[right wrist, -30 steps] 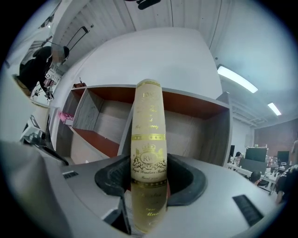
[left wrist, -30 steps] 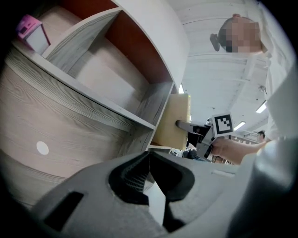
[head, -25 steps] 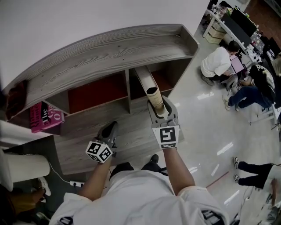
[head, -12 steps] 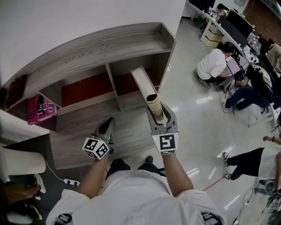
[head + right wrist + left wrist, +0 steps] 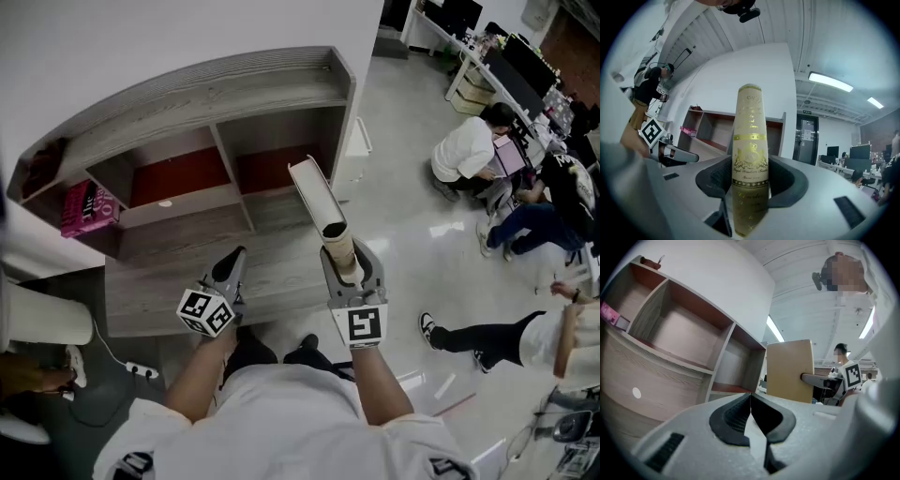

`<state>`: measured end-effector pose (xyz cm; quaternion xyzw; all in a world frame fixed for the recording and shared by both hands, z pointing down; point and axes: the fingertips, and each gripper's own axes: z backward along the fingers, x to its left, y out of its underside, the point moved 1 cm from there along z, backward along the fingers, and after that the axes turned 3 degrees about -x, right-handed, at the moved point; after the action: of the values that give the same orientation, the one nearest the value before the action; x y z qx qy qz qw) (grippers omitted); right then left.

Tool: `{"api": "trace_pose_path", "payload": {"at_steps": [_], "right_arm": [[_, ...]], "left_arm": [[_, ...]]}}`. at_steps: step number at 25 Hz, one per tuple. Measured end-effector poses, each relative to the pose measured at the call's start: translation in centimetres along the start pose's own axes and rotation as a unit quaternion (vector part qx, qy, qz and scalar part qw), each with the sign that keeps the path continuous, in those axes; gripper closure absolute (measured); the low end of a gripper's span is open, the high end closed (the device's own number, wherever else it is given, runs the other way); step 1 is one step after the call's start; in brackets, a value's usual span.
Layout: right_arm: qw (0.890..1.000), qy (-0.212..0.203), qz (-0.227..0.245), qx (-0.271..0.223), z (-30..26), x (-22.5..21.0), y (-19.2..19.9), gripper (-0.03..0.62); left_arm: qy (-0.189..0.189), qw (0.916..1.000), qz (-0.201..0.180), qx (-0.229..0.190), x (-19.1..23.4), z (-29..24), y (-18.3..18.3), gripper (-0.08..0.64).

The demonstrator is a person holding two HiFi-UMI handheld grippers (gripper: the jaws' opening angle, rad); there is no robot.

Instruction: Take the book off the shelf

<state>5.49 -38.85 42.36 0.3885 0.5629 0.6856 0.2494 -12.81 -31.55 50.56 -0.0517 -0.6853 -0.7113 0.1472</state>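
The book (image 5: pixel 317 199), cream with a gold-printed spine (image 5: pixel 750 140), sticks out level from my right gripper (image 5: pixel 345 261), whose pads are shut on its near end. The whole book is outside the grey wooden shelf (image 5: pixel 187 98), in front of its right-hand compartment. In the left gripper view the book's tan cover (image 5: pixel 790 369) shows with one right finger (image 5: pixel 818 379) pressed on it. My left gripper (image 5: pixel 232 268) hangs to the book's left, its jaws (image 5: pixel 750 397) shut with nothing between them.
A pink book (image 5: pixel 82 208) lies in the shelf's left compartment. Two people sit at desks (image 5: pixel 469 141) to the right, and someone's legs (image 5: pixel 469 333) stretch across the glossy floor. A white cylinder (image 5: pixel 42 328) and a power strip (image 5: pixel 141 370) lie at the left.
Both grippers have drawn back from the shelf. The book's far end, which was inside the right compartment, is now out in front of it. The left gripper stays shut.
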Motion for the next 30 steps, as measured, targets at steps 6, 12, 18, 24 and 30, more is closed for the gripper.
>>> {"api": "trace_pose_path", "payload": {"at_steps": [6, 12, 18, 24, 30], "right_arm": [[1.0, 0.007, -0.008, 0.005, 3.2, -0.4, 0.5, 0.39], [1.0, 0.009, -0.002, 0.011, 6.3, 1.7, -0.2, 0.39], [1.0, 0.023, -0.013, 0.015, 10.2, 5.3, -1.8, 0.39], [0.999, 0.03, -0.009, 0.011, 13.9, 11.3, -3.5, 0.39], [0.999, 0.043, -0.012, 0.014, 17.9, 16.0, -4.7, 0.39]], "left_arm": [[0.002, 0.9998, -0.019, 0.006, -1.9, 0.9, 0.1, 0.543], [0.016, 0.9998, -0.01, 0.001, -3.1, 3.4, 0.0, 0.543], [0.045, 0.999, -0.002, -0.006, -5.5, 7.7, -0.4, 0.543], [0.063, 0.9979, 0.0, -0.01, -6.7, 14.0, -0.6, 0.543], [0.07, 0.9975, 0.002, -0.01, -7.9, 20.2, -0.5, 0.543]]}}
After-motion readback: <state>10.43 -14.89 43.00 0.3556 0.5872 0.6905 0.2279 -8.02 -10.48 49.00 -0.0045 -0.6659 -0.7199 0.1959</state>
